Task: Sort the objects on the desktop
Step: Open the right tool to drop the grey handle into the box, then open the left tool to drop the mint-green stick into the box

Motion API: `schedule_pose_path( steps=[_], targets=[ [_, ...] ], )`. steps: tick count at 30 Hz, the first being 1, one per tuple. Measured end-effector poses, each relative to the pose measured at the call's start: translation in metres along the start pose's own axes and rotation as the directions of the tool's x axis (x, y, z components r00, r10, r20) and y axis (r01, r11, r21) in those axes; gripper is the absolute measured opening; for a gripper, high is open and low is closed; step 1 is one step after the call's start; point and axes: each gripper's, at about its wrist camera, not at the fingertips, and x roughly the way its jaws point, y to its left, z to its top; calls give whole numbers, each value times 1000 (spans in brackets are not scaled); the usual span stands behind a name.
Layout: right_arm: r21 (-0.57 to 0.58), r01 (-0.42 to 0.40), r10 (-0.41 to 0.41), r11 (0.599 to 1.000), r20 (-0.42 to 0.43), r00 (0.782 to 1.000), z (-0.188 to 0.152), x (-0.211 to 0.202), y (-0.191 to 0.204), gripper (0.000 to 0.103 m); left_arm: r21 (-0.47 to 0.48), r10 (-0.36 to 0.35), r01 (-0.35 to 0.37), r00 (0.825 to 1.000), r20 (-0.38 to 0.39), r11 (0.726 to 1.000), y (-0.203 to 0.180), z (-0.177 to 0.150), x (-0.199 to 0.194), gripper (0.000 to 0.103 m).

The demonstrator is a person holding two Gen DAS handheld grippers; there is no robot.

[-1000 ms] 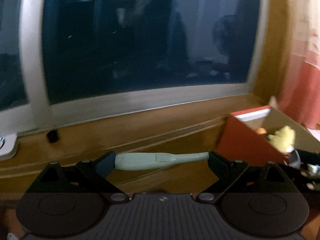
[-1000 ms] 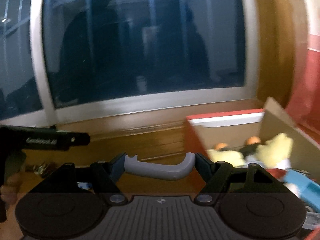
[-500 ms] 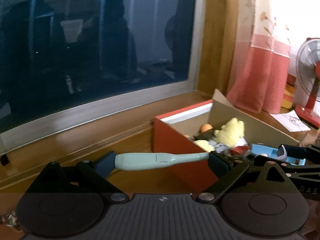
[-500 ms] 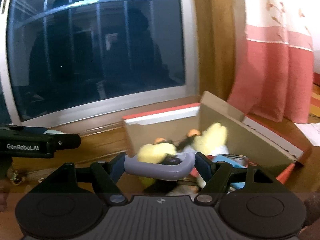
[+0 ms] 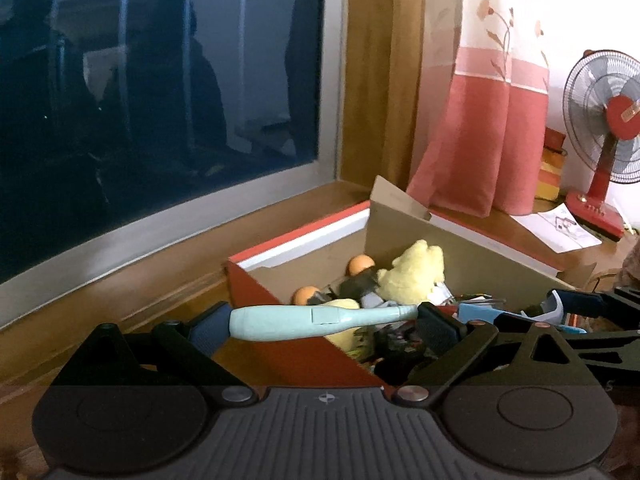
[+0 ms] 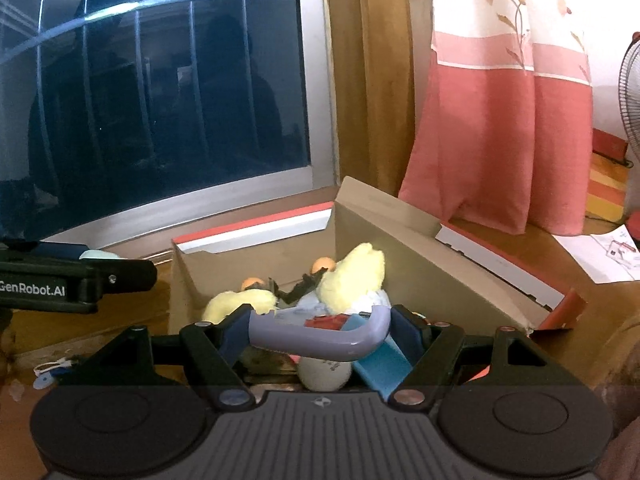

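Two hand-held grippers over the box [image 6: 400, 240]: left [image 5: 324, 320] clamped on a mint handle [image 5: 316, 322], right [image 6: 320, 336] on a lilac hook [image 6: 320, 344].

White lettering reading "GenRobot.AI", its first letter cut off by the frame edge, runs along the black side of the left gripper [image 6: 76, 278], seen from the right wrist view. A white ball [image 6: 325, 372] in the box carries small dark print, too small to read. A paper sheet [image 5: 558, 227] near the fan bears a printed drawing with no legible words.
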Motion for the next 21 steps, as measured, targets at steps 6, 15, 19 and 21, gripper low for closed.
schedule_pose_path(
  steps=[6, 15, 19, 21],
  targets=[
    [-2, 10, -10, 1000, -21, 1000, 2, 12, -12, 100, 1, -14, 14, 1000, -16, 1000, -10, 2, 16, 97],
    [-22, 13, -14, 1000, -12, 1000, 2, 18, -10, 102, 2, -23, 23, 999, -29, 1000, -11, 3, 29, 97],
    [-24, 16, -16, 1000, -19, 1000, 1, 18, -9, 102, 1, -25, 25, 999, -36, 1000, -9, 4, 31, 97],
    [-26, 17, -17, 1000, -22, 1000, 1, 17, -9, 102, -2, -28, 28, 999, -38, 1000, -9, 4, 32, 97]
  ],
)
